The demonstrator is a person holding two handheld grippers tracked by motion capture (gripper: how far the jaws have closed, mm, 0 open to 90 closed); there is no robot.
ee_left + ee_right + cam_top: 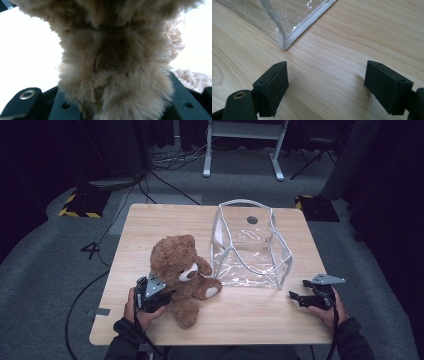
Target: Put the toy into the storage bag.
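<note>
A brown teddy bear (180,270) sits upright on the wooden table (150,220), left of centre. My left gripper (167,296) presses into the bear's side from the left, and in the left gripper view the brown fur (117,62) is squeezed between its two black jaws. A clear plastic bag (250,245) with white trim stands open at the middle right. My right gripper (297,296) rests low near the bag's front right corner (284,45), open, with bare wood between its pads (274,85).
White desk legs (207,150) and cables lie on the grey floor beyond the table. Yellow-black striped blocks (80,205) sit on the floor at the far left and far right. Bare tabletop runs along the front edge between my hands.
</note>
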